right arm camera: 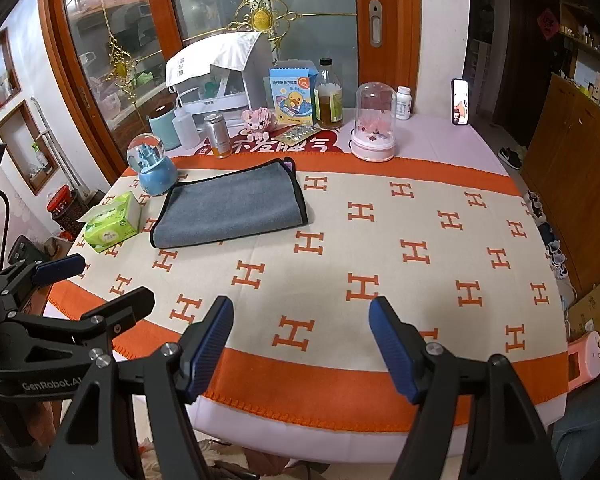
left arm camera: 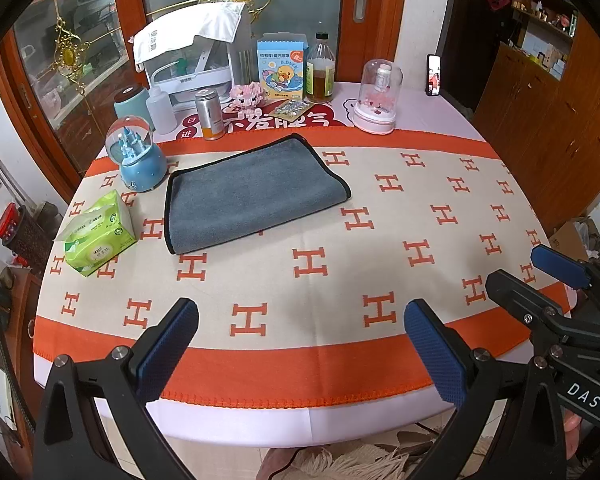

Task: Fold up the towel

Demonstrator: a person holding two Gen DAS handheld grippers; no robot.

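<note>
Nearest the cameras, the left gripper (left arm camera: 300,352) hangs over the front edge of the table, its two blue textured pads spread wide apart with nothing between them. Alongside it, the right gripper (right arm camera: 302,344) is in the same pose, blue pads well apart and empty. Each shows up at the edge of the other's view, so the pair sit side by side at the near rim, probably pulled back to take in the whole scene before a reach.

Beneath them runs the cream tablecloth with orange H motifs and an orange border (left arm camera: 340,240), spread flat and bare across the middle: good working room for a fold.

Further in, left of centre, lies the grey microfibre towel with black edging (left arm camera: 252,196). It rests flat, angled to the table edge, and it looks doubled over already, with a rounded fold on its right side; a sliver of purple shows at its far corner in the right view. Neither gripper touches it; both are well short of it.

Just beside the towel's left edge sits a green pack of tissues (left arm camera: 100,232), and near its far left corner a blue castle snow globe (left arm camera: 138,156). Those two crowd that side, so any grab would want care there.

At the back stand a silver and orange can (left arm camera: 209,114), an amber glass bottle (left arm camera: 320,70) and a pink glass-domed ornament (left arm camera: 376,98), clear of the working patch.
</note>
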